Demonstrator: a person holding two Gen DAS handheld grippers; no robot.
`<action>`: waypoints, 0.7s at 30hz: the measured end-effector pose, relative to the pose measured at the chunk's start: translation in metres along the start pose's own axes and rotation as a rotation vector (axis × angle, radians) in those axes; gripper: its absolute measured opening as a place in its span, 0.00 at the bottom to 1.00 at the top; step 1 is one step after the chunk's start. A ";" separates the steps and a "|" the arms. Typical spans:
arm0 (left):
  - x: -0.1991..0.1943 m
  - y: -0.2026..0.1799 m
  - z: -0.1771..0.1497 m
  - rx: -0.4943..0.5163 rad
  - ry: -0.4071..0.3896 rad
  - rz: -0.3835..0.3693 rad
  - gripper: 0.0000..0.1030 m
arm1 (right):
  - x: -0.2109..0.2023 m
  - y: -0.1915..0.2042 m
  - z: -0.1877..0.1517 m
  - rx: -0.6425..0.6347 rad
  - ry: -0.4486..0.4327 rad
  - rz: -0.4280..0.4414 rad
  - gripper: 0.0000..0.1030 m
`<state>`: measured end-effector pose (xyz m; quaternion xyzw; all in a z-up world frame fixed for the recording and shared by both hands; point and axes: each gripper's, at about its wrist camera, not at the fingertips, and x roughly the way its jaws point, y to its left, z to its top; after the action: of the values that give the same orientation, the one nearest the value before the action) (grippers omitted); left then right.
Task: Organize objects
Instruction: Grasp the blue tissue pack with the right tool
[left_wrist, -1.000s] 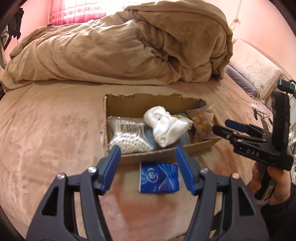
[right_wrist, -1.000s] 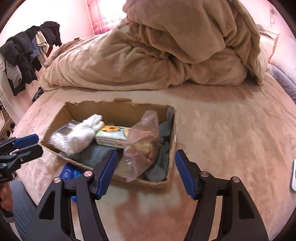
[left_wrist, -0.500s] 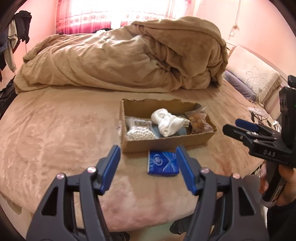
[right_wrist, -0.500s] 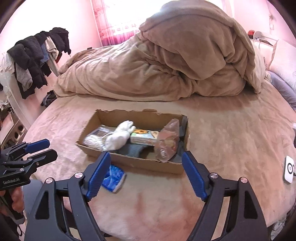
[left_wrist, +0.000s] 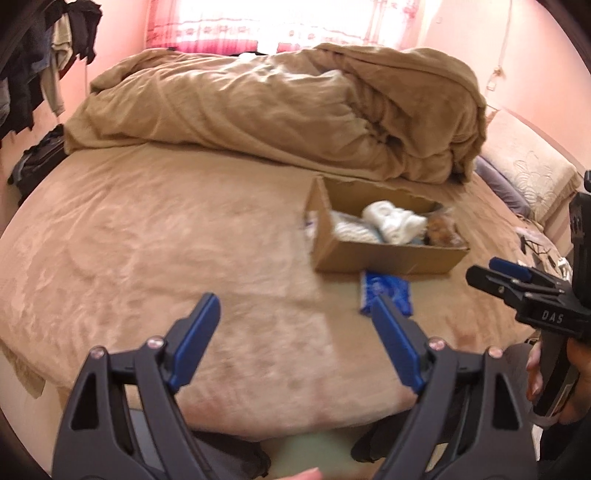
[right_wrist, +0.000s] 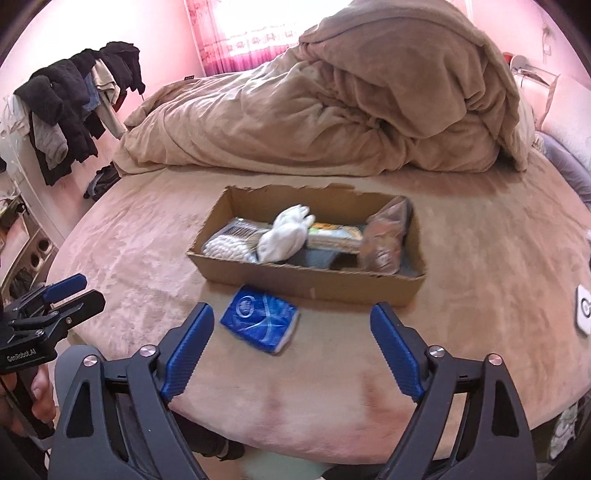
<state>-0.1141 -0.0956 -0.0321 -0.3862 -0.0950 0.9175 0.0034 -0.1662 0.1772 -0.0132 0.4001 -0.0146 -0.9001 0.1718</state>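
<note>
**Both grippers backed off and spread; blue pack left outside the box**

Left wrist view: left gripper (left_wrist: 291, 325) has its blue-padded jaws standing wide apart, nothing between them. They have just been opening. A second ago they framed the blue plastic-wrapped tissue pack (left_wrist: 388, 293) closely; now the pack sits smaller, off toward the right-hand jaw, and the shallow brown cardboard box (left_wrist: 388, 254) has slid to the right of frame. More of the tan plush bed cover (left_wrist: 166, 240) fills the view, down to the bed edge. Reads as a pull-back and swing left, away from the work. Right gripper (left_wrist: 495, 273) shows at the right edge, held by a hand (left_wrist: 554, 380). Frame is blurred with motion.

Right wrist view: right gripper (right_wrist: 291, 325) also has its jaws spread wide and empty, and they too have just been opening. Box appears farther off than a second ago, all four walls now in view. Inside: bag of white cotton swabs (right_wrist: 231, 245), white rolled cloth (right_wrist: 286, 236), flat printed packet (right_wrist: 334, 236), clear bag of brown contents (right_wrist: 384, 240). Blue pack lies on the cover just in front of the box's near wall, tilted, not touching either gripper.

Judgement: neither gripper carries anything. Blue pack looks like the one item not yet boxed; it is likely the next pickup.
</note>
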 end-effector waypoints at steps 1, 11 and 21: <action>0.001 0.008 -0.003 -0.012 0.005 0.011 0.83 | 0.005 0.005 -0.001 0.001 0.006 0.007 0.88; 0.029 0.042 -0.018 -0.087 0.029 0.055 0.84 | 0.061 0.036 -0.012 -0.035 0.103 0.026 0.89; 0.068 0.047 -0.021 -0.099 0.090 0.031 0.84 | 0.121 0.031 -0.021 0.047 0.203 0.038 0.89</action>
<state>-0.1438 -0.1326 -0.1035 -0.4281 -0.1342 0.8933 -0.0255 -0.2166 0.1120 -0.1090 0.4929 -0.0260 -0.8508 0.1801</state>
